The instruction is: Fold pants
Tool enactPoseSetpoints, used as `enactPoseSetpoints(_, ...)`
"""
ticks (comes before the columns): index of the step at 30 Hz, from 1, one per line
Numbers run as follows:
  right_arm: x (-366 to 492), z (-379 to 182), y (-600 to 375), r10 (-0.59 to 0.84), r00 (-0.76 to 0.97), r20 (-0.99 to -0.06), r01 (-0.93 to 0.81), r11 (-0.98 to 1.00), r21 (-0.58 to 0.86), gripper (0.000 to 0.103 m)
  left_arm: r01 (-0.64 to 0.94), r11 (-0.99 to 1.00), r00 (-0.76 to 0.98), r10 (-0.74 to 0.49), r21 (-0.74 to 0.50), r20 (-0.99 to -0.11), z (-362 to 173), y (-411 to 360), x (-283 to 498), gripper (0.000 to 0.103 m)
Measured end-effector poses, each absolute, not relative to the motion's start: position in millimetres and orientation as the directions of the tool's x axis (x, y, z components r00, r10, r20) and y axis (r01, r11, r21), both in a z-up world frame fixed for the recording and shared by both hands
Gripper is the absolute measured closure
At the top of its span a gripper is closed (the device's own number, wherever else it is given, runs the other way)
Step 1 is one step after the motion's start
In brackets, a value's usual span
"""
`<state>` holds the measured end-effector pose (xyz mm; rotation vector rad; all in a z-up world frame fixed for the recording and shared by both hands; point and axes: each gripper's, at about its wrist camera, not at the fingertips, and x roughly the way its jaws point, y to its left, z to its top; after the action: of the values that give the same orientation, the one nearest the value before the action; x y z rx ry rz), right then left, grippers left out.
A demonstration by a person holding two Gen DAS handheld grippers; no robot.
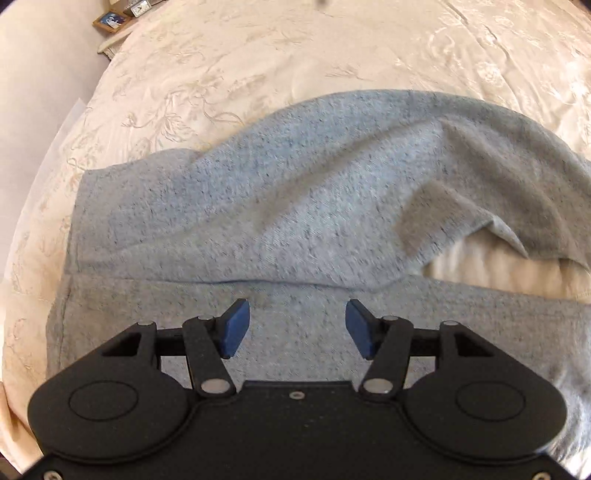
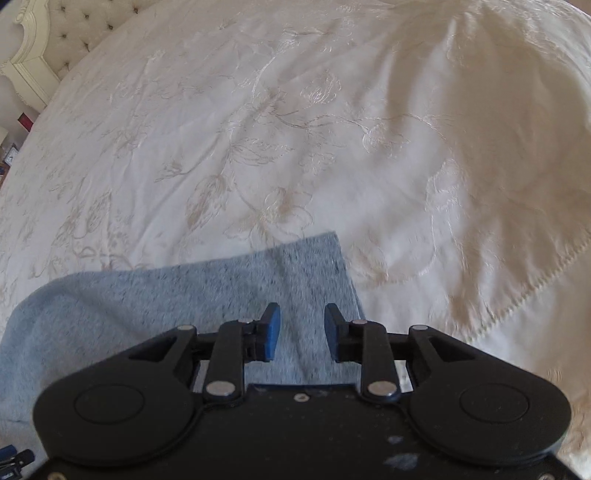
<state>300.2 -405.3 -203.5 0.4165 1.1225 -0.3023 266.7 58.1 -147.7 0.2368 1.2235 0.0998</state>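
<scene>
Grey heathered pants lie on a cream embroidered bedspread. In the left wrist view one layer is folded over another, with a straight edge across the cloth just ahead of the fingers and a loose flap lifted at the right. My left gripper is open and empty above the lower layer. In the right wrist view a squared end of the pants lies under my right gripper, which is open with nothing between its blue pads.
The bedspread fills the far part of both views. A tufted headboard is at the far left in the right wrist view. A nightstand with a framed picture and a clock is at the upper left in the left wrist view.
</scene>
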Motion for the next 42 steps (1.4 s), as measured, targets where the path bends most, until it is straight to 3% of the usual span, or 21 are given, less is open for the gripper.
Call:
enactPoseSetpoints(4,328.4,-229.9,-424.8,-0.094,0.347,-0.933,0.432,0.899,0.07,0.071,0.022,0.967,0.339,0.23,0.252,-0.912,-146.9,73.0,279.8,0.04)
enactPoseSetpoints(9,335.3,-248.1,-437.9,0.039,0.335,-0.941,0.412,0.893,0.184,0.067,0.016,0.956,0.34,0.271,0.294,-0.901,-150.9,79.7,284.6,0.04)
enactPoseSetpoints(10,336.2,-247.9,-436.1,0.029,0.332,-0.943,0.399,0.901,0.169,0.074,0.013,0.952,0.344,0.282,0.305,-0.895,-150.9,80.6,287.2,0.04)
enactPoseSetpoints(11,335.7,-246.4,-432.5,0.024,0.323,-0.946,0.374,0.915,0.15,0.094,0.01,0.95,0.349,0.288,0.311,-0.892,-149.2,82.3,290.0,0.04)
enactPoseSetpoints(16,340.4,-206.2,-410.9,-0.164,0.442,-0.882,0.245,0.968,-0.058,0.096,-0.021,0.956,0.38,0.279,0.293,-0.882,-140.3,93.4,321.7,0.04)
enactPoseSetpoints(21,375.9,-216.7,-438.4,-0.232,0.403,-0.885,0.348,0.933,-0.086,0.1,-0.062,0.948,0.411,0.31,0.314,-0.857,-143.1,99.3,365.5,0.04)
enactPoseSetpoints(25,380.7,-211.8,-439.9,-0.218,0.396,-0.892,0.444,0.896,-0.022,0.087,-0.08,0.958,0.4,0.285,0.277,-0.871,-139.6,106.5,394.5,0.04)
enactPoseSetpoints(28,383.6,-184.3,-434.9,-0.142,0.472,-0.87,0.516,0.845,0.142,0.063,-0.087,0.964,0.407,0.266,0.253,-0.874,-130.8,110.2,414.4,0.04)
enactPoseSetpoints(34,433.3,-188.6,-407.9,-0.04,0.357,-0.933,0.642,0.736,0.214,0.063,-0.103,0.959,0.458,0.28,0.263,-0.844,-105.8,116.9,443.9,0.04)
enactPoseSetpoints(42,455.1,-237.7,-358.7,-0.11,0.066,-0.992,0.736,0.676,-0.026,0.066,-0.071,0.96,0.439,0.274,0.27,-0.856,-114.4,137.1,439.7,0.04)
